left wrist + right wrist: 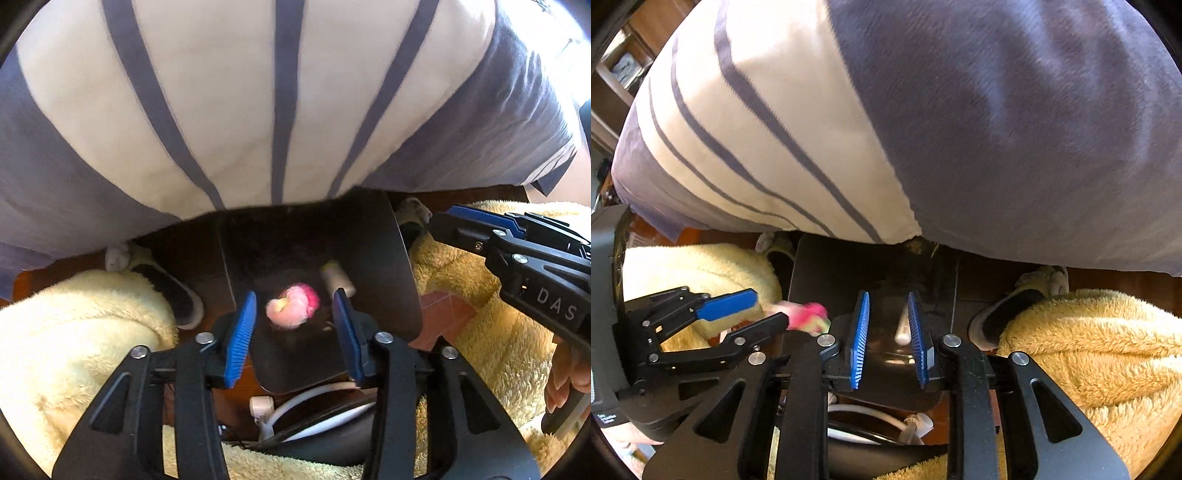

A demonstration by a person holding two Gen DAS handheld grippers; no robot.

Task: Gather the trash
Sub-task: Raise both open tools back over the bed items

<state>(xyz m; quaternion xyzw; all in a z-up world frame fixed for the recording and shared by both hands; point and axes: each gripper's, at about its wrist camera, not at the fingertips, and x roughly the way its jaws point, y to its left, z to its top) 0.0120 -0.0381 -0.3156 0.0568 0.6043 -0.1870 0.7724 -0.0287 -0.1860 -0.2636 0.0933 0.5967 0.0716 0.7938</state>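
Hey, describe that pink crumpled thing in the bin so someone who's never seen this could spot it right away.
Start at the black bin on the floor between the person's two fluffy yellow legs. Inside it, between the left gripper fingers, sits the pink crumpled thing. Its neighbour in the bin is a small pale cream cylinder; this one is soft, wadded and pink, with a magenta edge.

Home interior, lived-in room. Person in striped loungewear top [280, 110], fluffy yellow fleece trousers [1100, 362], slippers [1001, 321] on dark wooden floor [192, 251]. Wooden shelving [617, 74] with folded cloth at upper left in right wrist view. Warm daylight across fleece.
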